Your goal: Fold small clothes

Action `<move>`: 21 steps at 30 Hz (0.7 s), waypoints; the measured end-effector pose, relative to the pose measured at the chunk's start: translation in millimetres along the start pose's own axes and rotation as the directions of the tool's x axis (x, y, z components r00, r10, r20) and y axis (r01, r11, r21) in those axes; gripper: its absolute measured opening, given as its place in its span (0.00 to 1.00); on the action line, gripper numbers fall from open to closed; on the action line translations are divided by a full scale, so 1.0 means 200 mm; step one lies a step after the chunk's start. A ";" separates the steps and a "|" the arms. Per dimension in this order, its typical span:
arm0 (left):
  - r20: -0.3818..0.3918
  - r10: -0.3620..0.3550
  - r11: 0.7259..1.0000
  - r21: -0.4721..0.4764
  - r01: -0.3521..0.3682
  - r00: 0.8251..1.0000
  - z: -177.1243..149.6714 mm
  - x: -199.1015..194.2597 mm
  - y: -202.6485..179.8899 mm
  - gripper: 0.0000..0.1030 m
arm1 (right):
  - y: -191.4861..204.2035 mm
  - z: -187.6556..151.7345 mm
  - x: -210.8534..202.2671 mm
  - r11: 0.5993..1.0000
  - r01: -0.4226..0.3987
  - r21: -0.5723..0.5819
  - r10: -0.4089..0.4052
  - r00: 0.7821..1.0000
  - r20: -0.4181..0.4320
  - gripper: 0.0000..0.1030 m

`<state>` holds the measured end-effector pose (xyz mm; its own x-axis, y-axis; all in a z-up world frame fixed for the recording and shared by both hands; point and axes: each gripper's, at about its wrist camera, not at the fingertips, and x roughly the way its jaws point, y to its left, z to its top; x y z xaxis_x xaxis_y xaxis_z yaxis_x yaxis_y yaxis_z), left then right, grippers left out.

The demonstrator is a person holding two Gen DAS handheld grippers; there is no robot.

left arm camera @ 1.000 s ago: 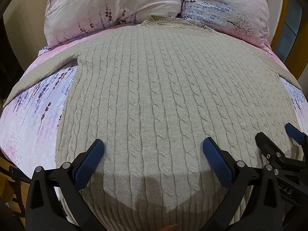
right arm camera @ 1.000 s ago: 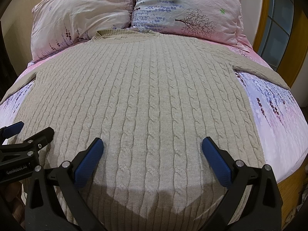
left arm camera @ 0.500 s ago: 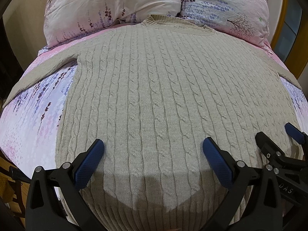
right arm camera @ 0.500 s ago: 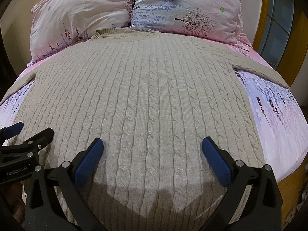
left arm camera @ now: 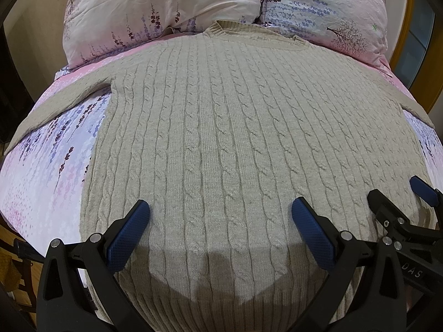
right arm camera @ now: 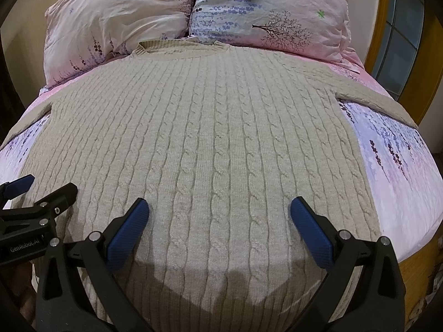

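A beige cable-knit sweater (left arm camera: 235, 138) lies flat on the bed, collar toward the pillows, sleeves spread to both sides; it also shows in the right wrist view (right arm camera: 210, 144). My left gripper (left arm camera: 220, 221) is open and empty, hovering over the sweater's lower left part near the hem. My right gripper (right arm camera: 218, 218) is open and empty over the lower right part. Each gripper shows in the other's view: the right one (left arm camera: 398, 204) and the left one (right arm camera: 41, 191).
Two floral pink pillows (left arm camera: 166, 8) (right arm camera: 265, 8) lie at the head of the bed. The floral sheet (left arm camera: 49, 149) shows on both sides of the sweater. A wooden frame with glass (right arm camera: 401, 27) stands on the right. The bed edge drops off at the right (right arm camera: 420, 251).
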<state>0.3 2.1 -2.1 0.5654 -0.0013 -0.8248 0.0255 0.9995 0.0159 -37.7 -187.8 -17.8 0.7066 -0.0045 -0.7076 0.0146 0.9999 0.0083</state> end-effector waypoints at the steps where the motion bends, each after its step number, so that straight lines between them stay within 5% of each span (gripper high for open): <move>1: -0.001 0.000 1.000 0.000 0.000 1.000 0.00 0.00 0.00 0.99 | 0.00 0.00 0.00 1.000 0.000 0.000 0.000 1.000 0.000 0.98; 21: -0.007 0.002 1.000 0.002 -0.002 1.000 0.01 0.00 -0.01 0.99 | 0.01 0.00 0.01 1.000 -0.004 -0.011 0.004 1.000 -0.012 0.98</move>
<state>1.7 0.4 -0.3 0.5596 0.0005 -0.8287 0.0262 0.9995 0.0183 -36.0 -186.5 -18.1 0.6978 0.0001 -0.7163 0.0034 1.0000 0.0034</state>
